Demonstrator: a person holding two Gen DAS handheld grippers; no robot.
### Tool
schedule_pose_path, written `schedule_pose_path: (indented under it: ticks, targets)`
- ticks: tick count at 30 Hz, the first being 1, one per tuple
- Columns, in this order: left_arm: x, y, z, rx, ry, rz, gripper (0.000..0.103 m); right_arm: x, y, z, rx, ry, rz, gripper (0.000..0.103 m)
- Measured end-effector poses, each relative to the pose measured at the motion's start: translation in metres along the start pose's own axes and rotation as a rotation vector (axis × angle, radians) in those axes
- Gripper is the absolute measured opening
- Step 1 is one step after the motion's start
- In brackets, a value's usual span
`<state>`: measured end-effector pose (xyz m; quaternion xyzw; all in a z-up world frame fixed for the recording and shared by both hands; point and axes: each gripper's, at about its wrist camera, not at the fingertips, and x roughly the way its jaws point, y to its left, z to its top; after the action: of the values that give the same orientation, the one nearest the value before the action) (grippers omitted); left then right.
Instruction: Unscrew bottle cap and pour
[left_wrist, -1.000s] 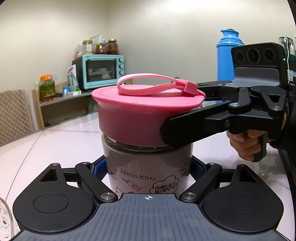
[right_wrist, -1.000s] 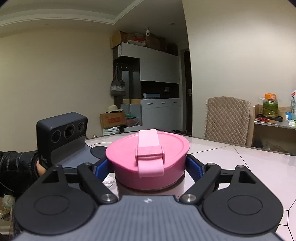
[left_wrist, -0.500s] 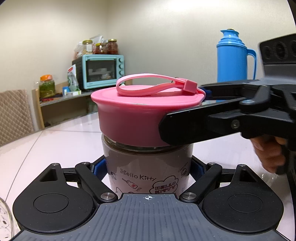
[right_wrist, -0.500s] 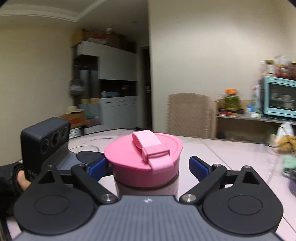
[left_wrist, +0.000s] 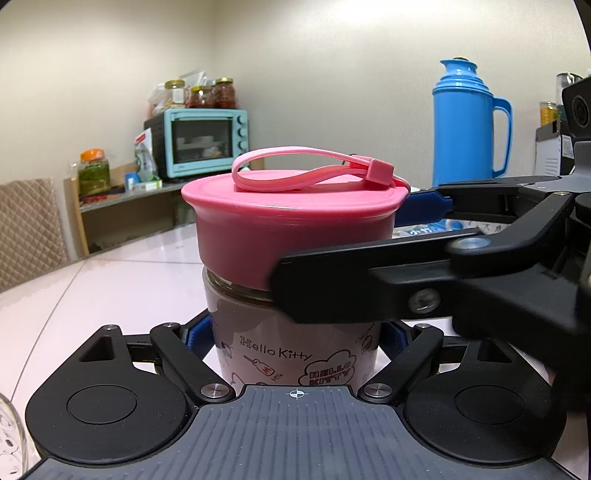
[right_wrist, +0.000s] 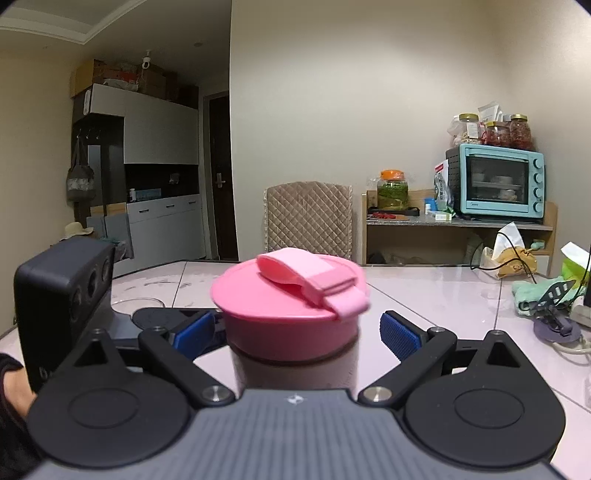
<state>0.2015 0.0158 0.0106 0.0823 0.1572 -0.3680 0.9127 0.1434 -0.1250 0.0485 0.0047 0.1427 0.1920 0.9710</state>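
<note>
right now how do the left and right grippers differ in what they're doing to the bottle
The left gripper sits low on the bottle body; the right gripper sits higher, level with the pink cap. The left one's fingers press against the bottle's sides; the right one's fingers stand open, with a clear gap to the cap. Both are black with blue pads and straddle the same bottle.

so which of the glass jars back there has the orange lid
The big glass jar of green pickles on the wooden shelf; the smaller jars atop the turquoise toaster oven have gold lids.
</note>
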Motion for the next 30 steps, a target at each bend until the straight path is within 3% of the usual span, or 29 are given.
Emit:
schedule_pose_path:
  ticks: [18, 30]
  targets:
    - [0.000, 0.001, 0.000, 0.000, 0.000, 0.000, 0.090, 0.010, 0.016, 0.006, 0.009, 0.009, -0.069, 0.097]
    - [0.001, 0.001, 0.000, 0.000, 0.000, 0.000, 0.090, 0.009, 0.019, 0.005, 0.011, 0.021, -0.076, 0.090]
